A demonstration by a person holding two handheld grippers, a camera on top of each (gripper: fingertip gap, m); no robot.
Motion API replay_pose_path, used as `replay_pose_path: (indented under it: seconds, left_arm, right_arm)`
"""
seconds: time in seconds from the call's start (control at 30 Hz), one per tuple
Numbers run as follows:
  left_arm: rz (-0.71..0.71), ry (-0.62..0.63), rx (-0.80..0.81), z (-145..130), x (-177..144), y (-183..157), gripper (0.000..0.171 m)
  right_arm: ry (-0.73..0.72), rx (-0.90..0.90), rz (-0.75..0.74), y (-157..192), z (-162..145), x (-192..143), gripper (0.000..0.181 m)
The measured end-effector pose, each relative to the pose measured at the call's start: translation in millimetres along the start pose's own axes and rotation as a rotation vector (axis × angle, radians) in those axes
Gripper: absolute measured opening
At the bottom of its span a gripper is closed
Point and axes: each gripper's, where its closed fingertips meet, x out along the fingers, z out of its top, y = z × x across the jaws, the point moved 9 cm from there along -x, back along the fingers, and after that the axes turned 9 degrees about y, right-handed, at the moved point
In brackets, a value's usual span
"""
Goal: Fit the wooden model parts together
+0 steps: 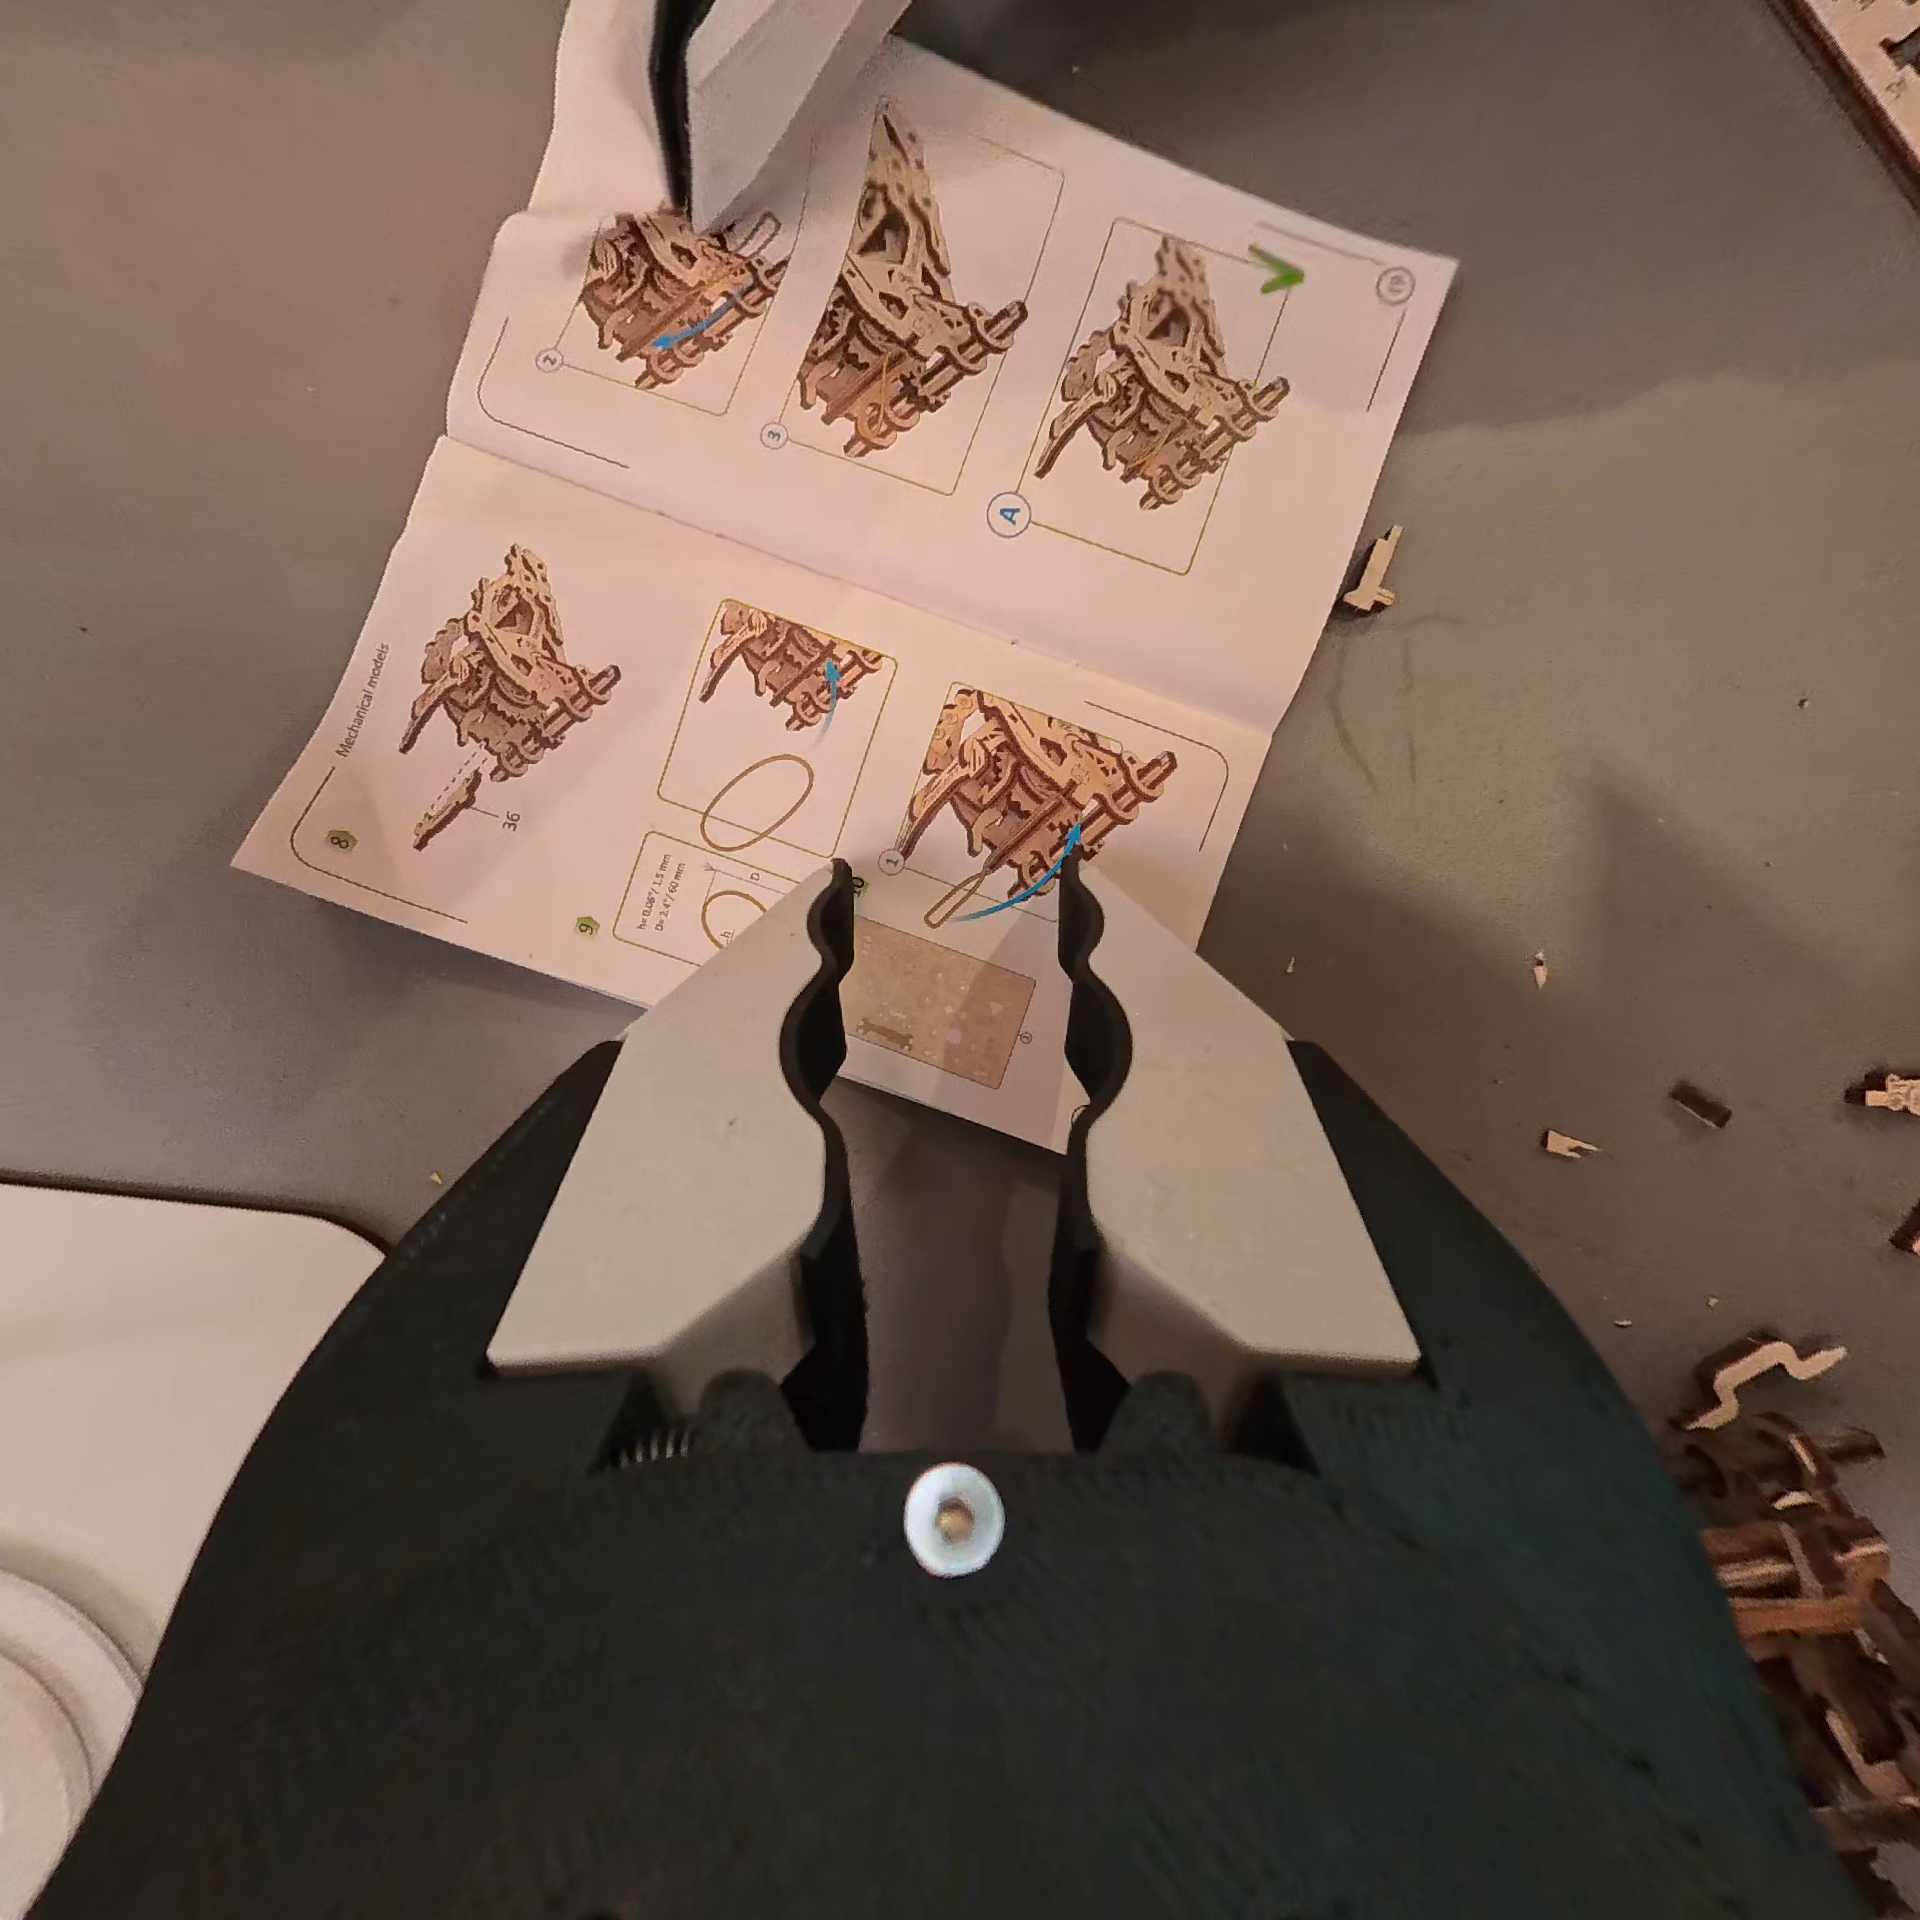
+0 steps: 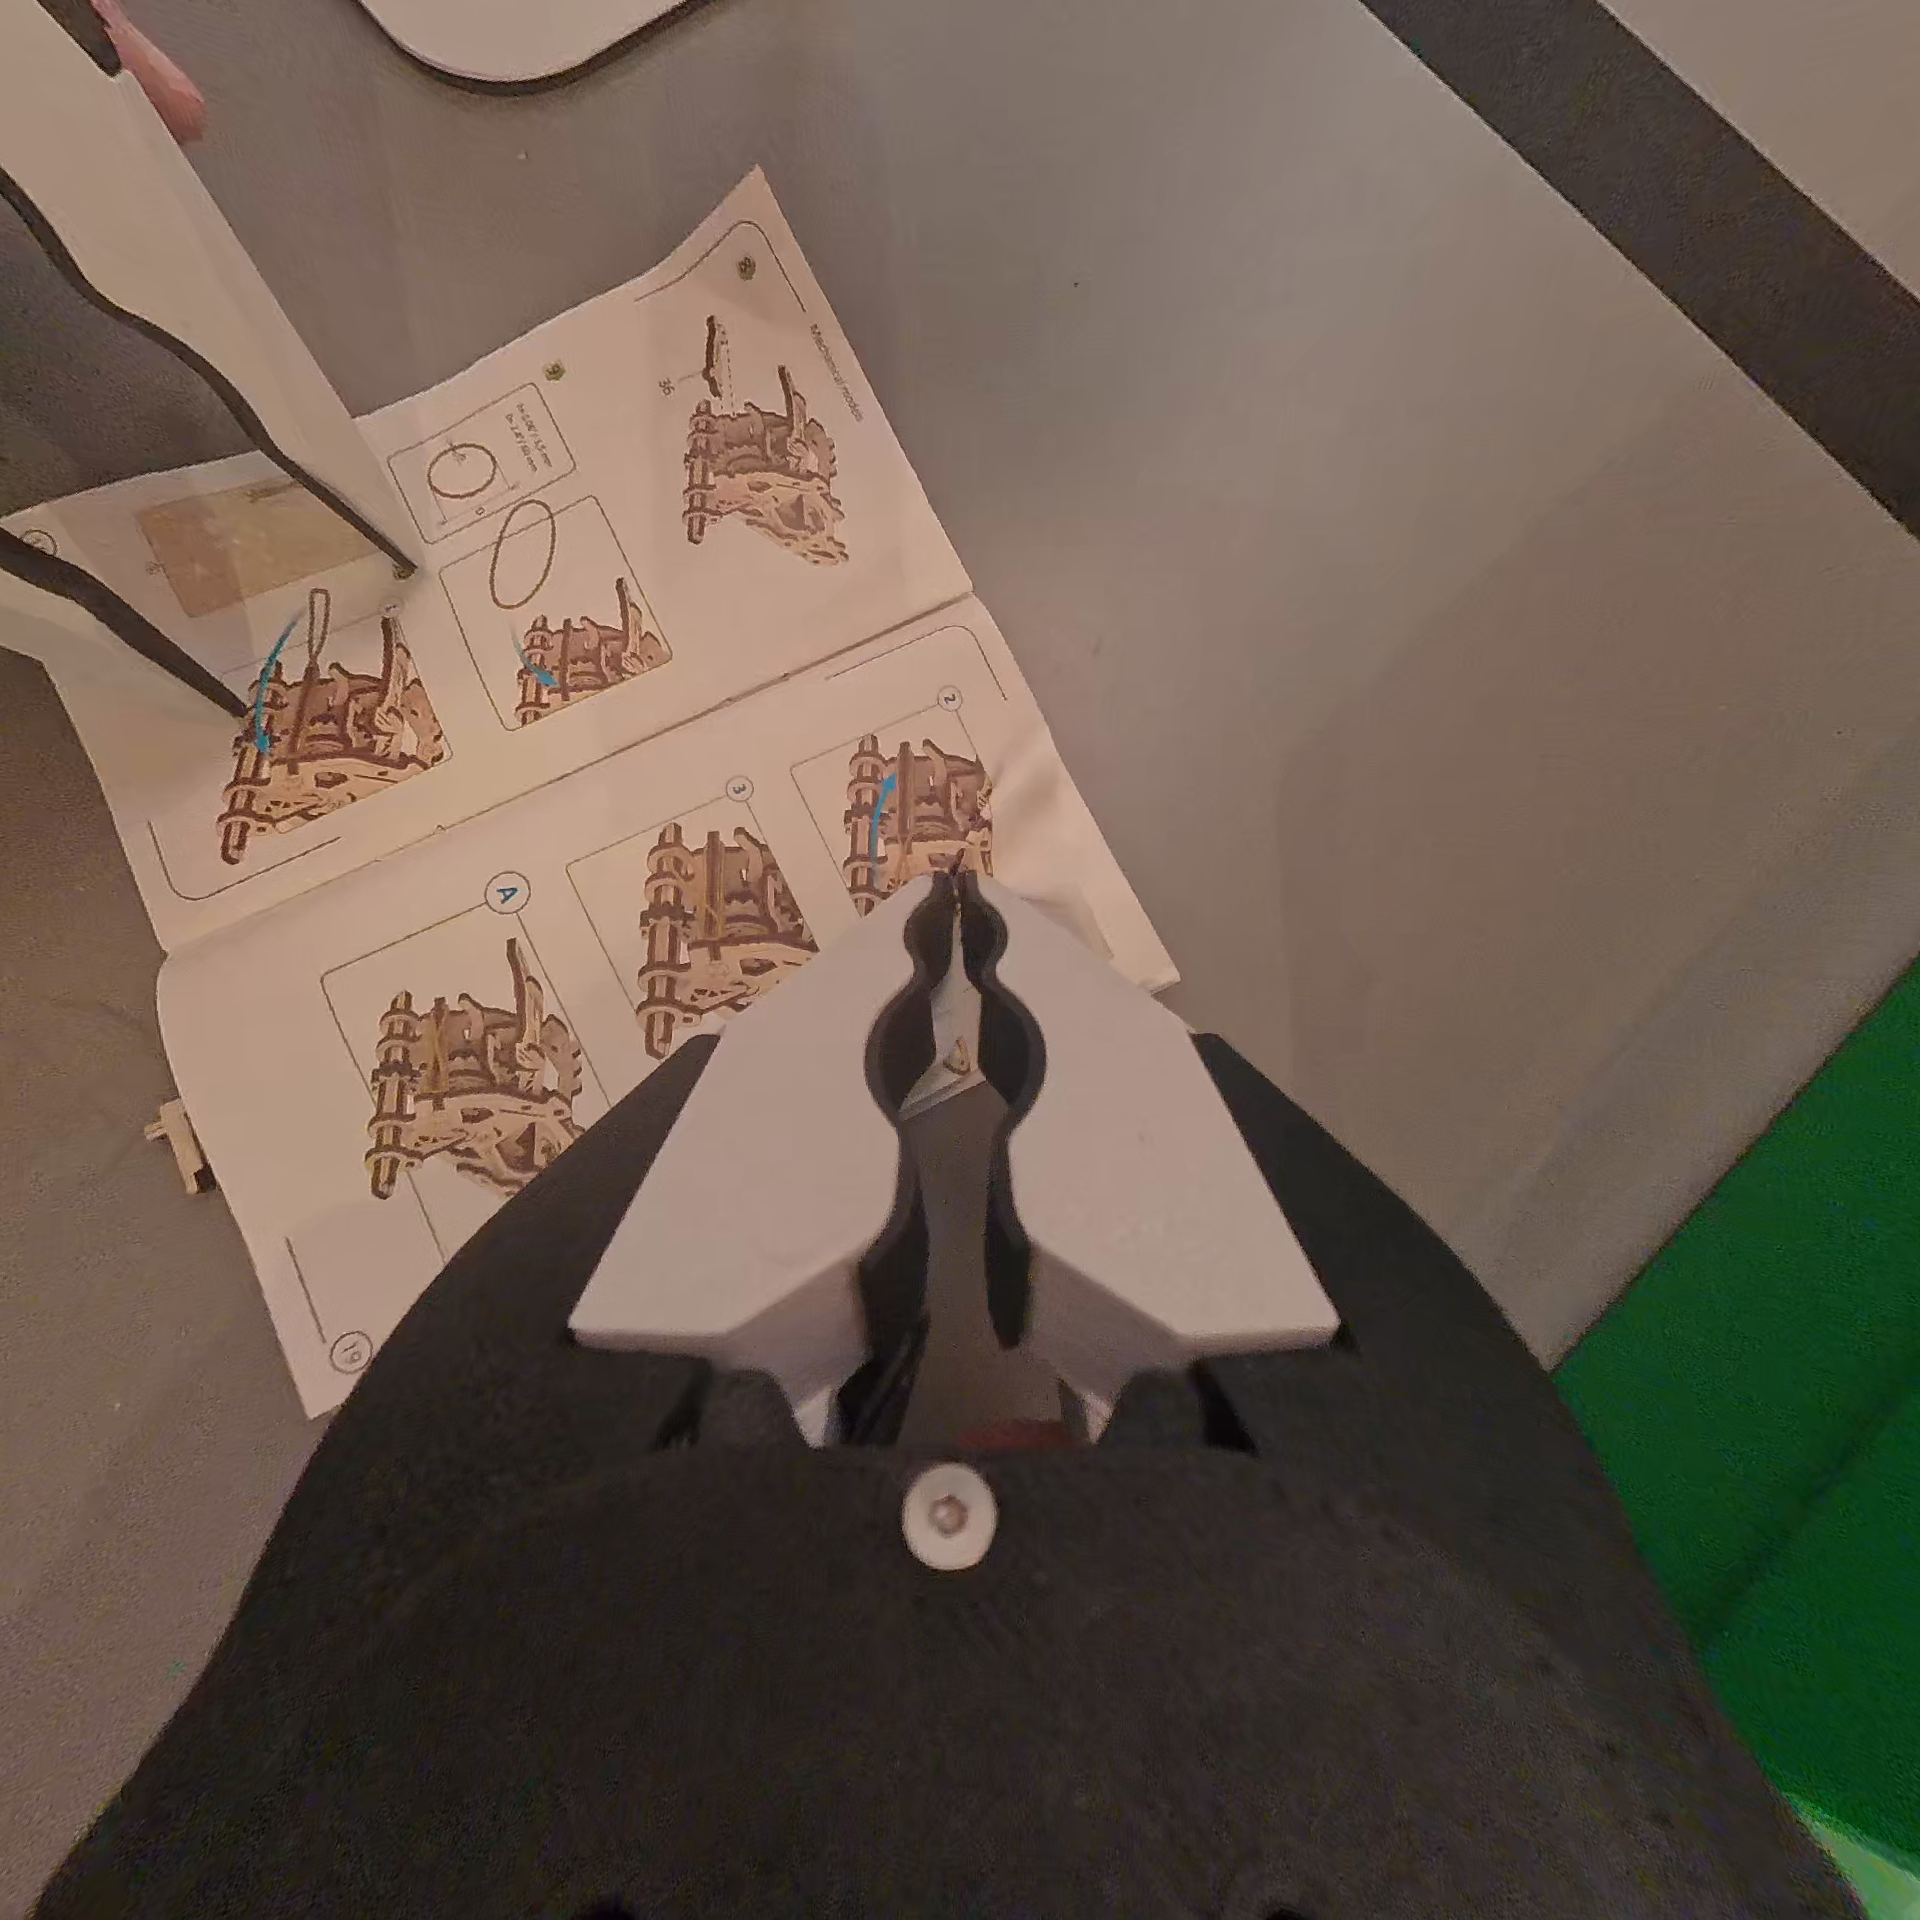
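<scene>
Two claws hover over an instruction sheet (image 1: 831, 582) on the grey tabletop (image 1: 1558, 727). Left claw (image 1: 956, 883) gapes empty; right claw (image 2: 956, 883) pinches the sheet's edge. Loose wooden parts (image 1: 1787, 1538) lie right of the left claw, nearer it.

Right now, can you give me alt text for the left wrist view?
The left claw hangs open and empty over the near edge of an unfolded instruction sheet on a grey table. The right claw tips onto the sheet's far side; loose wooden parts lie at right.
</scene>
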Motion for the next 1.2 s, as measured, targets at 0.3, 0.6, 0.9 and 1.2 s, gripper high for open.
replay_pose_path:
  seconds: [0.3, 0.6, 0.9, 1.2]
  left_arm:
    - [0.0, -0.008, 0.001, -0.7, 0.1, 0.3, 0.037]
    - [-0.003, -0.027, -0.004, -2.4, 0.2, 2.1, 0.034]
    - [-0.098, -0.082, -0.07, -5.8, -1.0, 6.8, 0.038]
    - [-0.254, -0.028, -0.227, -18.7, -45.4, 27.7, 0.092]
  right_arm:
    - [-0.094, 0.069, 0.102, 5.3, 19.0, -12.7, 0.0]
    - [-0.138, 0.114, 0.214, 19.4, 56.9, -3.1, 0.0]
    - [-0.094, 0.103, 0.368, 35.8, 60.2, 15.6, 0.038]
    - [-0.046, -0.085, 0.129, 49.5, 45.8, 29.7, 0.068]
